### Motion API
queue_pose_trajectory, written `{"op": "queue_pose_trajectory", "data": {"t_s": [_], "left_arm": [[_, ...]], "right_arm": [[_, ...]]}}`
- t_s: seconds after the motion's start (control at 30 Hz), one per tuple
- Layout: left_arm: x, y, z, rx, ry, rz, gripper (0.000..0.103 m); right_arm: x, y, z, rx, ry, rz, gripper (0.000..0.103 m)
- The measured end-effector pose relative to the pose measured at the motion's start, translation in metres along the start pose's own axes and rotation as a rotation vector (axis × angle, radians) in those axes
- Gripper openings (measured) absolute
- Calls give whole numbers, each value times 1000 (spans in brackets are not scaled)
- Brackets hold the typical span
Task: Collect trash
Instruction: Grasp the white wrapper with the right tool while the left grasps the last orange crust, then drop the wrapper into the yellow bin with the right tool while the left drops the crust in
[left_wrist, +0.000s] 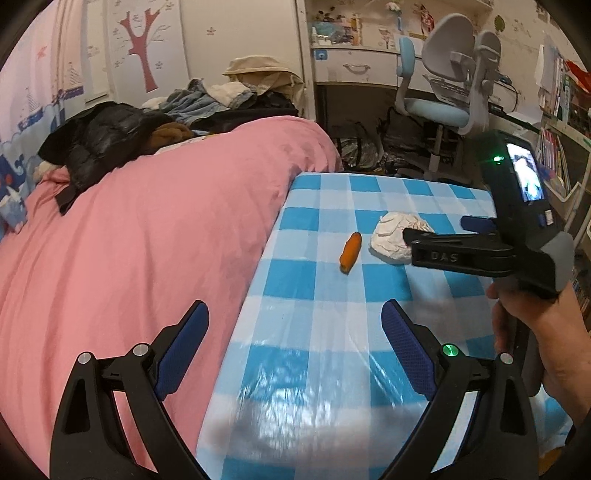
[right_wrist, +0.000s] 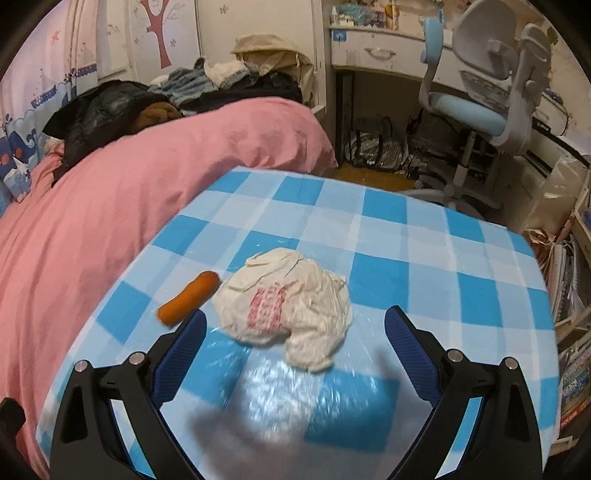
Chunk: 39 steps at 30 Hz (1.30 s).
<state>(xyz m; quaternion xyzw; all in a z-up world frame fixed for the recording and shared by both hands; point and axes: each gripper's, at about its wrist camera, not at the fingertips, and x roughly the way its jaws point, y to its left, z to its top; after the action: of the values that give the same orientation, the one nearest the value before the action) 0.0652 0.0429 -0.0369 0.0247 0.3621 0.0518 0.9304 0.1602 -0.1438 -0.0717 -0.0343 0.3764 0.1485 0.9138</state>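
Trash pickup, checked tabletop (right_wrist: 406, 236).
Right hand-held gripper (right_wrist: 295, 332) jaws apart, nearing crumpled white bag (right_wrist: 291, 306); left hand-held gripper (left_wrist: 295, 328) apart, idle. Risk: nudging orange sausage (right_wrist: 188, 299) (just beside bag) off edge.

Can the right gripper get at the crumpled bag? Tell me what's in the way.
Probably yes. The right gripper is open with the crumpled bag straight ahead between its fingers; the sausage lies off to the side.

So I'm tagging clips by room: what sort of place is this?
Most likely a child's bedroom: a bed with a pink duvet, a light-blue desk chair at a desk, and a tree decal on the wardrobe.
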Motion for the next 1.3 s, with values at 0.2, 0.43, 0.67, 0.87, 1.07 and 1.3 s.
{"op": "queue_pose_trajectory", "data": {"t_s": [0.2,0.43,0.67,0.87,1.07,1.3], "left_arm": [[42,-2,16,-9,37,-54,91],[94,-22,36,9,88,-68,91],[147,-45,47,54,168,-58,74],[173,-60,53,67,209,-67,51],[172,-70,52,90,207,-103,15],[119,-41,40,-13,183,-220,14]], "right_arm": [[35,-3,3,-16,106,34,59],[8,-18,-14,-69,95,91,31],[-84,-56,-54,1,5,140,31],[-108,-89,-70,140,-28,177,32],[-99,-92,-69,151,-14,201,32],[-115,-79,-73,128,-39,235,32]]}}
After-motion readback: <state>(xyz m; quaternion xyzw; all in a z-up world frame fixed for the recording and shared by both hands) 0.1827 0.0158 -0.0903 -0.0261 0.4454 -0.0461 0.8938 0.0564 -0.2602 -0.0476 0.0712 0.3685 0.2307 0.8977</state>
